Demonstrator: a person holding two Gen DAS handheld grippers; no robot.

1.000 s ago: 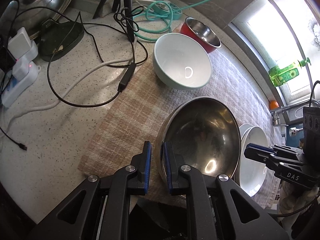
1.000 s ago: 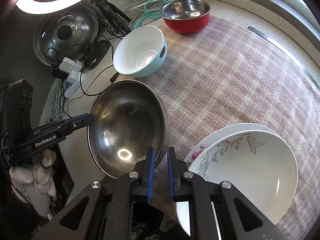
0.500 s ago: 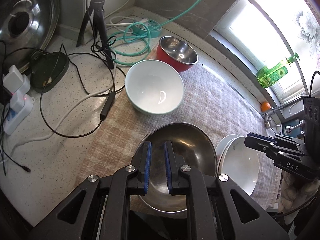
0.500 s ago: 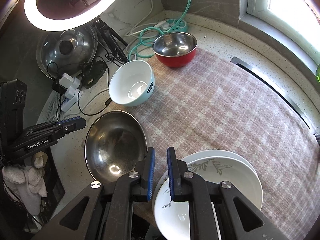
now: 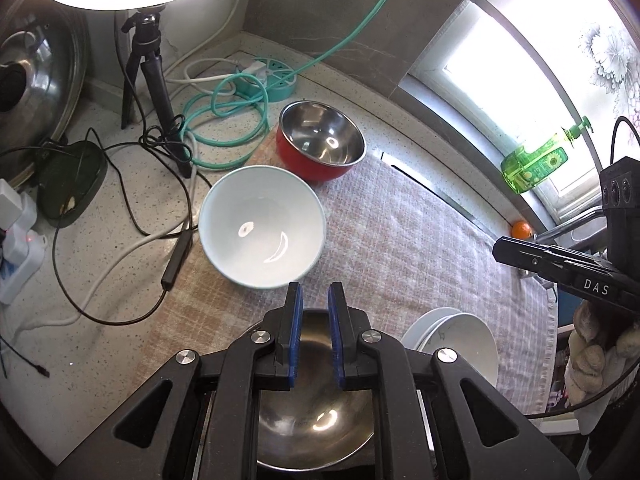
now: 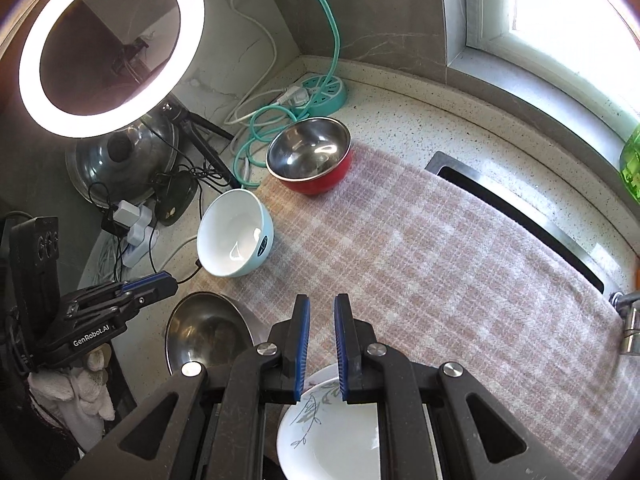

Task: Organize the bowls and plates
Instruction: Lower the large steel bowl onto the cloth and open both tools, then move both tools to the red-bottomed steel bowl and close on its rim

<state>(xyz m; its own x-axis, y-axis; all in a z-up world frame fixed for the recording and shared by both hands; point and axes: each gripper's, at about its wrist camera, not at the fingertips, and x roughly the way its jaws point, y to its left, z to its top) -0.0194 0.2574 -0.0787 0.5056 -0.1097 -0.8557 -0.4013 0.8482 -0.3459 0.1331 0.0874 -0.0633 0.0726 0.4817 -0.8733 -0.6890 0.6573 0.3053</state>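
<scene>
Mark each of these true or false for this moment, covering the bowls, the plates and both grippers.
1. The red bowl has a shiny metal inside. True.
2. The white bowl sits inside the red bowl. False: it stands apart, beside it on the checked cloth.
3. The left gripper holds the steel bowl. False: its fingers hold nothing.
4. The flowered plates are stacked. True.
5. The right gripper holds nothing. True.

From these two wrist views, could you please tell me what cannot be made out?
- Steel bowl: left wrist view, near rim hidden by the left gripper.
- Plate stack: right wrist view, count unclear, covered by the right gripper and cut by the bottom edge.
</scene>
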